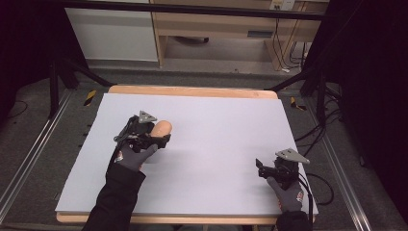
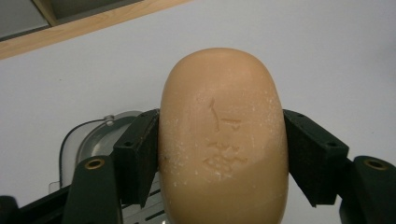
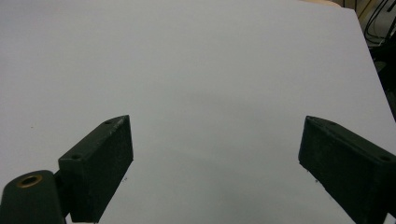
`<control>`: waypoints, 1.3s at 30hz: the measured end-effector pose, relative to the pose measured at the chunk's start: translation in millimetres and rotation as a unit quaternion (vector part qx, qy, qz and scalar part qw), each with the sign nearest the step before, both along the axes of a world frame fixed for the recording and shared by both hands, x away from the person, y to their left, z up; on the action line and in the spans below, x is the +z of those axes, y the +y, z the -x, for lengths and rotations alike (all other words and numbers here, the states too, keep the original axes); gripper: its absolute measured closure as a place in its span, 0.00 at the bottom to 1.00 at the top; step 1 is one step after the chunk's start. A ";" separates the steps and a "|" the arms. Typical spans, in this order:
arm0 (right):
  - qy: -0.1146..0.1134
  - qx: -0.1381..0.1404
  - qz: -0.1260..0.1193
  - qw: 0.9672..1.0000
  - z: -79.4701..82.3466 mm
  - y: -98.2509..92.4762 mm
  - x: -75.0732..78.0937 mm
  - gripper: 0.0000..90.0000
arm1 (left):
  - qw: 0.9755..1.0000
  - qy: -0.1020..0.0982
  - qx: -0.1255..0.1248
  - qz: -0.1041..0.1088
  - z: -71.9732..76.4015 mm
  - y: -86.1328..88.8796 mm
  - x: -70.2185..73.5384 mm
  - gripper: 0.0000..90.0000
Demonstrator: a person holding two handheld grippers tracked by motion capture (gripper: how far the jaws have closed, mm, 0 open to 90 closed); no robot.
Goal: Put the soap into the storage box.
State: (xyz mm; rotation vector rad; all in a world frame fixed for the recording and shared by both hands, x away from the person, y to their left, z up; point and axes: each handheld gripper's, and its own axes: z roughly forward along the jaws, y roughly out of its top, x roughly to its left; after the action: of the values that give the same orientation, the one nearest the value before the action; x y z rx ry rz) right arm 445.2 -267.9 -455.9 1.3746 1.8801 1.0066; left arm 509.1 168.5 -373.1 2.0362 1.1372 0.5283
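Note:
A tan oval bar of soap [image 1: 163, 127] with a stamped mark is held a little above the white table sheet [image 1: 216, 144], left of centre. My left gripper [image 1: 161, 138] is shut on it, and in the left gripper view both black pads press the sides of the soap [image 2: 224, 140] with the left gripper [image 2: 222, 126] pointing at the table's far edge. Near the front right corner my right gripper [image 1: 262, 168] stands open. In the right gripper view the jaws of the right gripper [image 3: 215, 135] are wide apart over bare sheet.
The sheet lies on a wooden table whose far edge [image 1: 192, 90] shows. Black frame posts [image 1: 54, 82] stand at both sides. Cables [image 1: 315, 134] lie on the floor at the right. A wooden shelf unit [image 1: 216, 24] stands behind.

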 end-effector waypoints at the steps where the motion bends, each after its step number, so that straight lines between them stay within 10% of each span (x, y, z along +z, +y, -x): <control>1: 0.001 0.000 0.000 1.000 0.0 -0.1 0.0 0.11 | 1.000 -0.001 0.004 0.000 -0.8 1.8 -0.6 0.36; 39: 0.003 0.001 0.001 1.000 -1.2 1.6 -1.0 0.11 | 0.997 0.028 0.073 -0.015 -35.4 35.6 -33.3 0.36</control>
State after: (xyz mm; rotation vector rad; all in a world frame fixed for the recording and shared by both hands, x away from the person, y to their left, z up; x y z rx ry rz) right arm 446.4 -266.3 -456.9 1.3749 1.8873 1.0020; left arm 544.5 204.1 -406.4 2.0136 1.3269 0.5668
